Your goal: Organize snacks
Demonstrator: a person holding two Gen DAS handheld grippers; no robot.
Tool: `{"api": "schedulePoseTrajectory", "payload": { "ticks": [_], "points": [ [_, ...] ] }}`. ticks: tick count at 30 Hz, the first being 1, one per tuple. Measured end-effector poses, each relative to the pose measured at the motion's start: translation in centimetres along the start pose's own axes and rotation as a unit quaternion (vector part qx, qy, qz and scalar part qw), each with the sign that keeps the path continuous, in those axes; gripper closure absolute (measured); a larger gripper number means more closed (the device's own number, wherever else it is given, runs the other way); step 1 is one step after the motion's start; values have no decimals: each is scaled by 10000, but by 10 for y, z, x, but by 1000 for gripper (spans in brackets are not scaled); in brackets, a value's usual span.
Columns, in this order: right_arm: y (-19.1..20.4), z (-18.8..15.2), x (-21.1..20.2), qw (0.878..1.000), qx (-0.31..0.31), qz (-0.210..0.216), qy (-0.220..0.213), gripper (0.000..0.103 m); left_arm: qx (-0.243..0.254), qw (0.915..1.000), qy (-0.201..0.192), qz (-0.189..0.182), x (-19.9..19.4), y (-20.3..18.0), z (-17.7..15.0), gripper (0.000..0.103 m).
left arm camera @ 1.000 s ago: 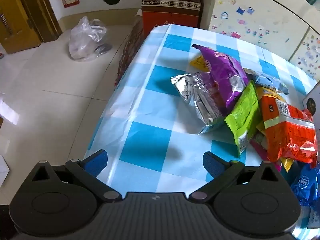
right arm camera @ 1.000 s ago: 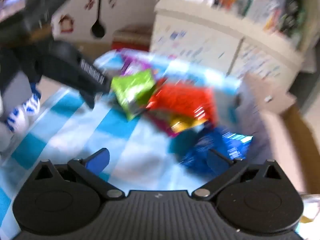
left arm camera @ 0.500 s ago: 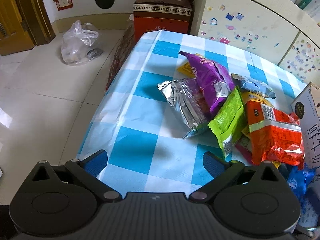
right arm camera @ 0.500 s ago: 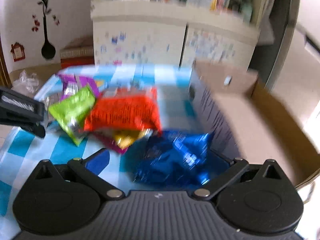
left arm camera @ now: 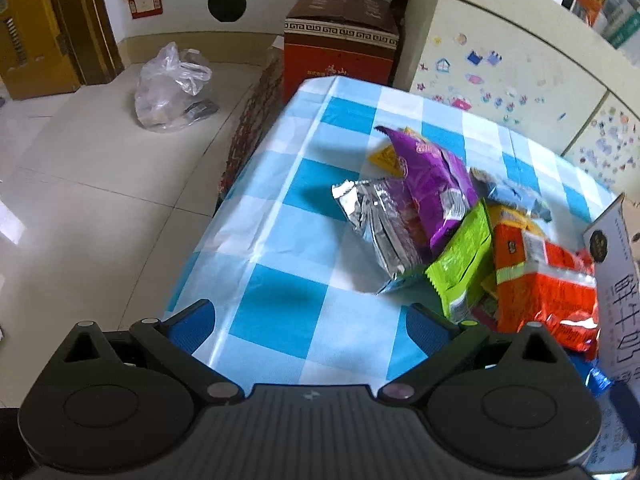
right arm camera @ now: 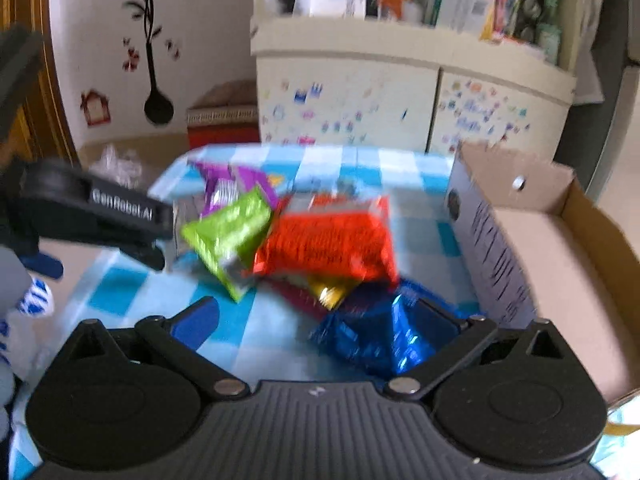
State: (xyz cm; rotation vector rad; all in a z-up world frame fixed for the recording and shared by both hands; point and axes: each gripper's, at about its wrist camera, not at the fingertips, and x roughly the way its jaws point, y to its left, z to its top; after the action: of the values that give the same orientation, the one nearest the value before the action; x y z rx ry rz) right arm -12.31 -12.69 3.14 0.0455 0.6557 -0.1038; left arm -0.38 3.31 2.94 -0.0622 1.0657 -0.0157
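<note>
So the snacks are all heaped mid-table on the checked cloth (left arm camera: 280,320): silver bag (left arm camera: 376,224) on the left of the pile, purple bag (left arm camera: 432,184) lying over it, green bag (left arm camera: 464,264) and red bag (left arm camera: 544,280) toward the right of the frame. In the right wrist view a blue bag (right arm camera: 384,340) sits lowest, just beside the cardboard box (right arm camera: 560,256) at right. Left gripper (left arm camera: 308,320) hangs over bare cloth, jaws spread wide, nothing in them. Right gripper (right arm camera: 320,320) is spread wide too, blue bag near its right finger; contact is too blurry to tell.
</note>
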Motion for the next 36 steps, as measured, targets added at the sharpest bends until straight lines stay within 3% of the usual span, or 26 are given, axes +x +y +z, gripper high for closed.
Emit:
{"api": "schedulePoseTrajectory", "payload": {
  "ticks": [6, 12, 16, 22, 26, 33, 36],
  "points": [
    [-17, 27, 7, 9995, 243, -71, -174, 1, 40, 9999, 126, 27, 1, -1, 1, 0],
    [-25, 33, 50, 9993, 227, 126, 279, 1, 104, 9998, 146, 73, 2, 1, 1, 0],
    [-14, 25, 49, 9961, -42, 785, 404, 1, 277, 9995, 59, 139, -1, 1, -1, 0],
    [3, 19, 27, 9913, -422, 1150, 489, 0, 493, 9987, -55, 145, -11, 0, -2, 0],
    [6, 22, 6, 9943, -387, 934, 350, 0, 608, 9981, -126, 58, -20, -1, -4, 0],
    [-3, 29, -35, 9999, -128, 60, -93, 1, 1079, 9930, -479, -72, -46, -12, -12, 0],
    [-14, 35, -41, 9999, 144, -5, 23, 0, 1149, 9920, -514, -95, -52, -13, -17, 0]
  ]
}}
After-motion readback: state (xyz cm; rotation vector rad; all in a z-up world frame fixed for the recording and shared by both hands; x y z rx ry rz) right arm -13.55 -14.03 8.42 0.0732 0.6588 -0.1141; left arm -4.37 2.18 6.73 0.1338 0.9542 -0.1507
